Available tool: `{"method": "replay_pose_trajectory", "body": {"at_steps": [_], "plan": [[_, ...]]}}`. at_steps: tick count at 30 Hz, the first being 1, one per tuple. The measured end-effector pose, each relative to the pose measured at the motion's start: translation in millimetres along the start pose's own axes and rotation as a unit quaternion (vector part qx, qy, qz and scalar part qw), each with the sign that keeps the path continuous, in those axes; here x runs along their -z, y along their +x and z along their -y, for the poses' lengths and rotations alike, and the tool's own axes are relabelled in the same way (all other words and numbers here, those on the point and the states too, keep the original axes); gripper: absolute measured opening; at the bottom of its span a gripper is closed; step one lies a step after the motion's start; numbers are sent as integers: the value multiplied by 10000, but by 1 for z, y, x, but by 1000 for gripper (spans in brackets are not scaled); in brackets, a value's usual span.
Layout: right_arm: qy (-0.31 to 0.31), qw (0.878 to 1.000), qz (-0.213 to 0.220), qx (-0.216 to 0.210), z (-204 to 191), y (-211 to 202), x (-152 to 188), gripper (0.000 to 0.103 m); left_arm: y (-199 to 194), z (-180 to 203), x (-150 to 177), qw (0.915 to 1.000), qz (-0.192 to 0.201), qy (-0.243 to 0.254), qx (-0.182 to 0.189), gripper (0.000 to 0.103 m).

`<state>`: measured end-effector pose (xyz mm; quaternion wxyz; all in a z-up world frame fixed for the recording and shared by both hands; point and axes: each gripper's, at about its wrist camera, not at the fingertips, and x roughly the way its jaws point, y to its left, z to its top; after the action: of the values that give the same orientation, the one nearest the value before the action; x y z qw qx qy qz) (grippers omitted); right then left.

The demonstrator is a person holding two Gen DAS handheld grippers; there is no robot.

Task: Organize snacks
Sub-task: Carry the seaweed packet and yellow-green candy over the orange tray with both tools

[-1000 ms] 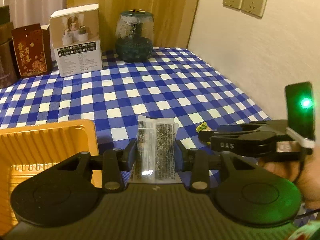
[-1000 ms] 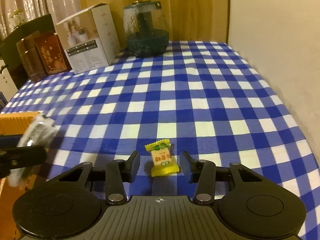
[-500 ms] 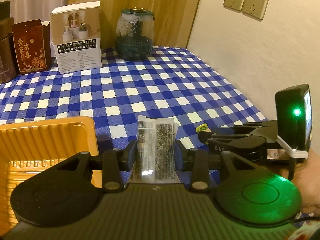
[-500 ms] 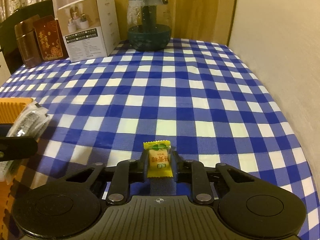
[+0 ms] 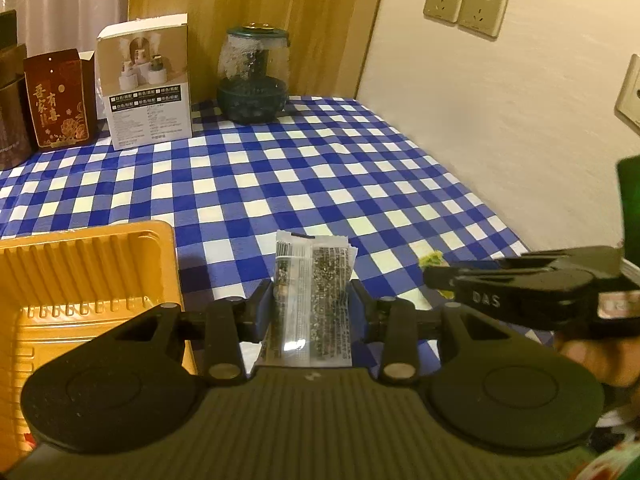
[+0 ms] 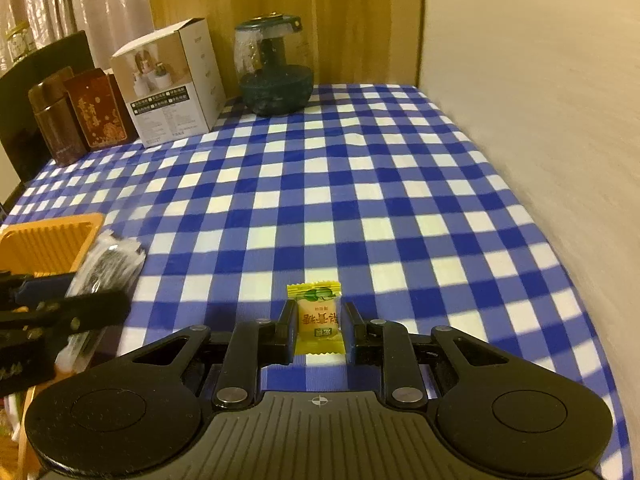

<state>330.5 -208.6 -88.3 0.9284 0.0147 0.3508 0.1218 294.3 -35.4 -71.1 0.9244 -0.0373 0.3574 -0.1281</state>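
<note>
Now the right gripper [image 6: 319, 330] is closed tight on the yellow candy [image 6: 318, 322], above the checkered tablecloth [image 6: 360, 184]. Meanwhile the left gripper [image 5: 311, 306] pinches the clear snack packet [image 5: 310, 300], just beside the orange tray [image 5: 80, 264].

The left gripper [image 5: 311, 306] tilts down and forward, its jaws part closed and pressing on a clear snack packet [image 5: 310, 296] that stands upright between them. The right gripper [image 6: 318, 330], just beside it and tilted down alike, has its jaws pinched tight on a yellow candy [image 6: 318, 320]. A hand [image 5: 596, 360] grips its handle.
</note>
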Motion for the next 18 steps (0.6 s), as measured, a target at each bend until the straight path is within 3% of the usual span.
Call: {"method": "replay_pose_trajectory", "body": {"at_steps": [18], "plan": [[340, 9990, 298, -45, -5, -76, 29, 23, -43, 25, 32, 9998, -13, -35, 189, 36]]}}
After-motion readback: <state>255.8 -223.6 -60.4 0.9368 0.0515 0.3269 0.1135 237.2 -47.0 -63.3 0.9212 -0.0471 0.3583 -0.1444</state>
